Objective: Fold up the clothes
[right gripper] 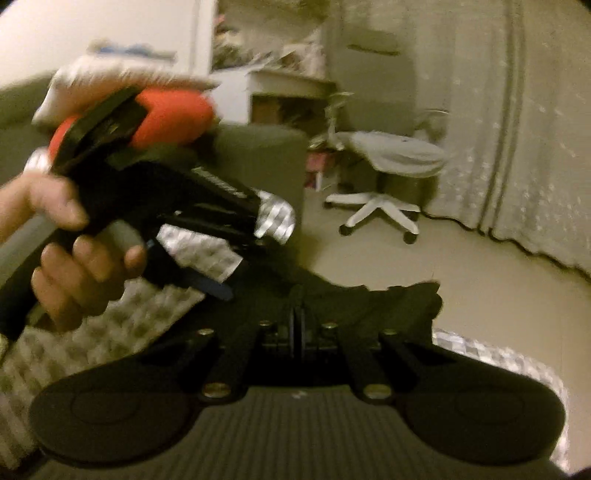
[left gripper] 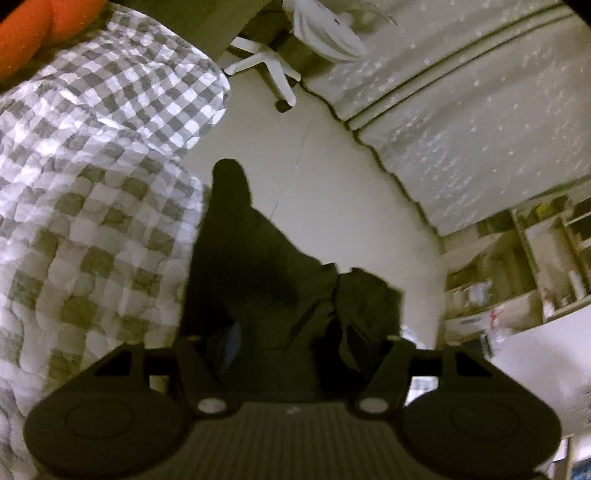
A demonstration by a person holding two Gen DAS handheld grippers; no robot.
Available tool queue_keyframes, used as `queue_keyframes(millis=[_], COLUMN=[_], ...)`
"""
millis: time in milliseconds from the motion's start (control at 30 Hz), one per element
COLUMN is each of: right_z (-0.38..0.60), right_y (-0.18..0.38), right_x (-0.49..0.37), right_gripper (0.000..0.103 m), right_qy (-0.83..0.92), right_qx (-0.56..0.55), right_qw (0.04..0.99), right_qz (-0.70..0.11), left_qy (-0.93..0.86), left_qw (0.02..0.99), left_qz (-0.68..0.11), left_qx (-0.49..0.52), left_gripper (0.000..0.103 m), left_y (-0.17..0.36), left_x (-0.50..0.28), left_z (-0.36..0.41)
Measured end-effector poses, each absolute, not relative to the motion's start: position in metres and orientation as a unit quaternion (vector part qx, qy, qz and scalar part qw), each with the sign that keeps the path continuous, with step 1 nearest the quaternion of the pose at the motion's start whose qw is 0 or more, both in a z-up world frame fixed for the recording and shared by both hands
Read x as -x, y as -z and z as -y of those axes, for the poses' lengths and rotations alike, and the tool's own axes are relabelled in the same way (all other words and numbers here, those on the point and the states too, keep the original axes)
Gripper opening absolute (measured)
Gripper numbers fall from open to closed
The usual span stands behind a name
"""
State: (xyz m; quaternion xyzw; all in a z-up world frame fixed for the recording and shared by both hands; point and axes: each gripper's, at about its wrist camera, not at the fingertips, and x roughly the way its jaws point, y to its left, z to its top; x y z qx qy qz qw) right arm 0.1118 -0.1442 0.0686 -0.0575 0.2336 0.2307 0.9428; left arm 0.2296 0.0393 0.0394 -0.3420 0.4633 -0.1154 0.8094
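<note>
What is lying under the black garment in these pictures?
Under the black garment lies the checked bedcover on one side and pale floor beyond it. What lies beneath its middle is covered and cannot be seen.

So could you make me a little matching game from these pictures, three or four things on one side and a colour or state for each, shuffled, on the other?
Things:
1. garment
2. bedcover
3. cushion
4. right tongs

Colour or state:
A. orange
B. closed tight on cloth
C. black
D. grey and white checks

Pairs: 1-C, 2-D, 3-A, 4-B. The right tongs' two fingers meet on the garment's edge in the right wrist view.
</note>
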Motion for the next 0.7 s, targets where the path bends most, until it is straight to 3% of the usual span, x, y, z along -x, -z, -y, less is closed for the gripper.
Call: queue_keyframes(millis=[133, 233, 700], right_z=[0.162, 0.171, 0.14], right_y=[-0.079, -0.084, -0.074], right_x=[-0.116, -0.117, -0.098], right_gripper=[0.004, 0.004, 0.004], right_qy=[-0.23, -0.228, -0.292], right_qx=[-0.036, -0.085, 0.03], right_qw=[0.945, 0.944, 0.936], right_qz=[-0.229, -0.224, -0.195], left_qy=[0.132, 0.122, 0.182], left_qw=[0.801, 0.794, 0.761], left_qz=[-0.46, -0.464, -0.465], left_qx=[0.361, 0.374, 0.414], left_gripper=[0.078, 0.079, 0.079], left_y=[-0.044, -0.04, -0.016], left_x=[-0.226, -0.226, -0.235], left_z=[-0.035, -0.034, -0.008])
